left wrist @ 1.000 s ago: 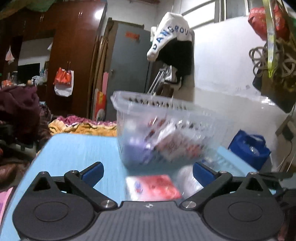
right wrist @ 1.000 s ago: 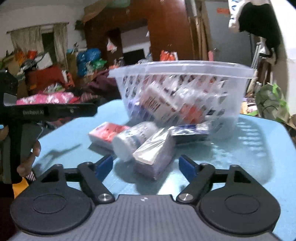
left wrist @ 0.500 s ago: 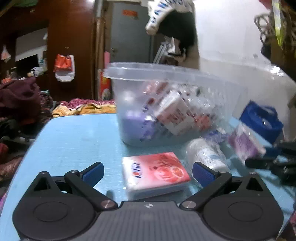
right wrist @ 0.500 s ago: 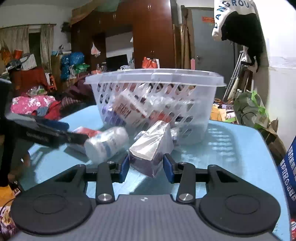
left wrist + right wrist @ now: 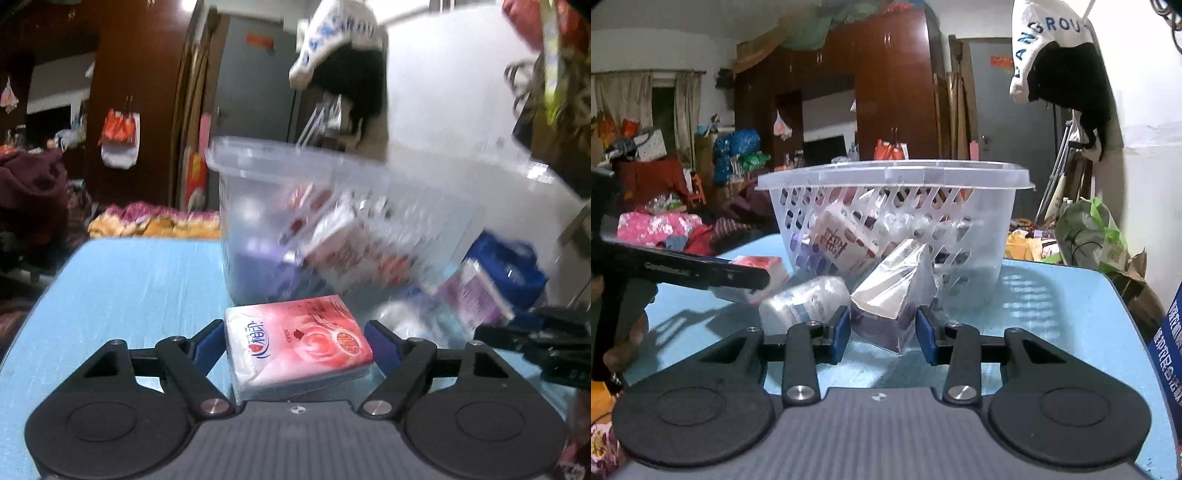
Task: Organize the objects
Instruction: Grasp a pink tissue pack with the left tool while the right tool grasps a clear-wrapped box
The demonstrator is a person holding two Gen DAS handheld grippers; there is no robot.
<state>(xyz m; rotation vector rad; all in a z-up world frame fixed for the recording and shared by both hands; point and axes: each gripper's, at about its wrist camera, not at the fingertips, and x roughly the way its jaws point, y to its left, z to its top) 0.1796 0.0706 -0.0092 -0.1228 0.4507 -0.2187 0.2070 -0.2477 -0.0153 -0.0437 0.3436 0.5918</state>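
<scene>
A red and pink tissue pack (image 5: 295,343) lies on the light blue table (image 5: 129,288), between the fingers of my left gripper (image 5: 295,341). Its jaws are closing and the blue pads meet the pack's sides. My right gripper (image 5: 882,334) is shut on a purple pack in clear wrap (image 5: 890,306), tilted just above the table (image 5: 1052,332). Behind both stands a clear slotted basket (image 5: 894,173) holding several packs. A white wrapped roll (image 5: 805,299) lies beside the purple pack. In the right wrist view, the left gripper (image 5: 701,273) reaches in over the red pack (image 5: 764,264).
A person's hand (image 5: 624,343) holds the left tool. Off the table's far right are a green bag (image 5: 1089,232) and a blue box (image 5: 1167,350); a blue bag (image 5: 509,269) sits beyond the edge. Piled clothes and a wardrobe fill the background.
My left gripper came forward and down over the red pack and its jaws drew in to its sides. My right jaws closed on the purple pack and tipped it up.
</scene>
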